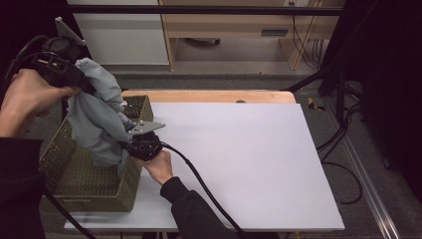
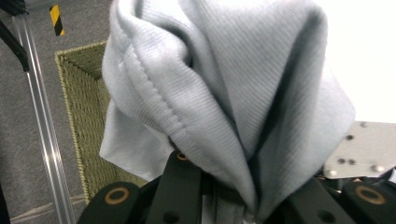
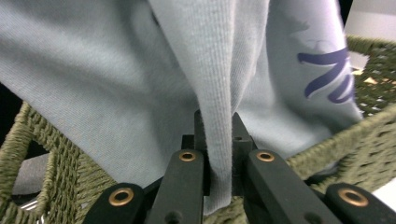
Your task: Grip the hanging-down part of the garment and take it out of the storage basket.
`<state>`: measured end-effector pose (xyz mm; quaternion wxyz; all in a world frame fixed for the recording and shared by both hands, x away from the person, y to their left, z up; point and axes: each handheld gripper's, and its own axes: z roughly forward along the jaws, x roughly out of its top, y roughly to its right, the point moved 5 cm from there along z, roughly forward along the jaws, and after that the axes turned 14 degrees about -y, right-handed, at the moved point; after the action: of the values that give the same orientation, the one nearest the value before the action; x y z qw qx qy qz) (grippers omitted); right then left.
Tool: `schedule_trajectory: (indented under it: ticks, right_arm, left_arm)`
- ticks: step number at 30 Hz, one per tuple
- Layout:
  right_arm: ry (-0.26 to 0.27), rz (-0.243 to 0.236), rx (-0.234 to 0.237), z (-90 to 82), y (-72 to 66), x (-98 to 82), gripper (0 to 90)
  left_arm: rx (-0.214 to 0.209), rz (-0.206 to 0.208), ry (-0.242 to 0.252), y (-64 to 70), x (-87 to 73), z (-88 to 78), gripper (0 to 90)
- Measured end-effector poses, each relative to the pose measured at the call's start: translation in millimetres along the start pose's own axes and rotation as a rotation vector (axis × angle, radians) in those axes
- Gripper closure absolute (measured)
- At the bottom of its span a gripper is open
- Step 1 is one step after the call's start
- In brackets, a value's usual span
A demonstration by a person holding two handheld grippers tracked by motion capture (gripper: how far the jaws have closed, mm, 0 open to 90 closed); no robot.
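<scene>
A pale grey-blue garment [image 1: 97,117] hangs over the woven green basket [image 1: 84,186] at the table's left edge. My left gripper [image 1: 74,79] is raised high at the left and is shut on the garment's top fold [image 2: 224,121]. My right gripper [image 1: 130,142] sits lower, at the basket's right wall, its jaws pinching a hanging fold of the same garment [image 3: 217,93]. A purple print [image 3: 329,77] shows on the cloth in the right gripper view.
The basket [image 3: 42,158] stands partly on the white tabletop [image 1: 239,159], whose wide surface stretches to the right. A wooden table edge [image 1: 209,95] runs along the back. Cables [image 1: 199,181] trail from the right gripper across the table. A metal rail [image 2: 44,121] lies on the floor.
</scene>
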<state>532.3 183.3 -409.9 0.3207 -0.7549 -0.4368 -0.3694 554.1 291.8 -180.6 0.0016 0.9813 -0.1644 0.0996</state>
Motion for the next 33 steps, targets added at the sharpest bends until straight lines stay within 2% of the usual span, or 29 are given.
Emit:
schedule_trajectory:
  ticks: [4, 5, 6, 7, 10, 12, 13, 15, 16, 18, 19, 20, 21, 22, 27, 33]
  right_arm:
    - [0.045, -0.01, -0.009, -21.7, 2.3, 4.3, 87.6]
    - [0.045, -0.01, -0.009, -21.7, 2.3, 4.3, 87.6]
    - [0.064, -0.016, -0.012, -33.4, 2.4, 6.7, 87.7]
    - [0.064, -0.016, -0.012, -33.4, 2.4, 6.7, 87.7]
    - [0.11, -0.035, -0.02, -54.7, 2.6, 12.1, 87.7]
    - [0.122, -0.041, -0.026, -66.6, 3.2, 14.1, 87.7]
    - [0.138, -0.047, -0.03, -80.3, 4.1, 16.4, 87.7]
    - [0.139, -0.048, -0.036, -84.5, 4.5, 16.8, 87.7]
    - [0.148, -0.058, -0.045, -96.1, 5.8, 18.2, 87.8]
    - [0.157, -0.064, -0.055, -104.9, 6.7, 19.5, 87.8]
    - [0.157, -0.064, -0.055, -104.9, 6.7, 19.5, 87.8]
    - [0.169, -0.072, -0.071, -116.5, 8.0, 21.4, 87.8]
    - [0.169, -0.072, -0.071, -116.5, 8.0, 21.4, 87.8]
    - [0.178, -0.069, -0.083, -126.5, 9.1, 23.2, 87.8]
    - [0.19, -0.075, -0.1, -140.9, 9.6, 26.3, 87.8]
    - [0.183, -0.109, -0.122, -155.0, 2.8, 28.9, 87.8]
  left_arm:
    - [0.002, -0.007, 0.015, -2.2, -2.3, -2.7, 81.6]
    - [0.002, -0.007, 0.015, -2.2, -2.3, -2.7, 81.5]
    - [0.001, -0.007, 0.011, -2.5, -3.1, -2.7, 81.6]
    - [0.001, -0.007, 0.011, -2.5, -3.1, -2.7, 81.6]
    - [-0.003, -0.005, 0.011, -1.8, -2.7, -1.3, 81.5]
    - [-0.005, -0.002, 0.012, -0.4, -2.1, 0.0, 81.5]
    - [-0.006, 0.0, 0.015, 0.4, -1.7, 0.8, 81.6]
    - [-0.007, 0.0, 0.014, 0.7, -1.7, 1.6, 81.6]
    - [-0.009, 0.0, 0.013, 0.9, -1.6, 3.0, 81.6]
    - [-0.01, 0.0, 0.013, 0.7, -1.7, 4.0, 81.6]
    - [-0.01, 0.0, 0.013, 0.7, -1.7, 4.0, 81.6]
    - [-0.012, 0.0, 0.014, 0.7, -1.9, 4.8, 81.6]
    - [-0.012, 0.0, 0.014, 0.7, -1.9, 4.8, 81.6]
    - [-0.017, -0.002, 0.019, 1.1, -2.1, 4.5, 81.6]
    - [-0.021, 0.005, 0.025, 3.1, -2.5, 3.2, 81.6]
    - [-0.027, 0.016, 0.029, 6.5, -2.3, 3.6, 81.6]
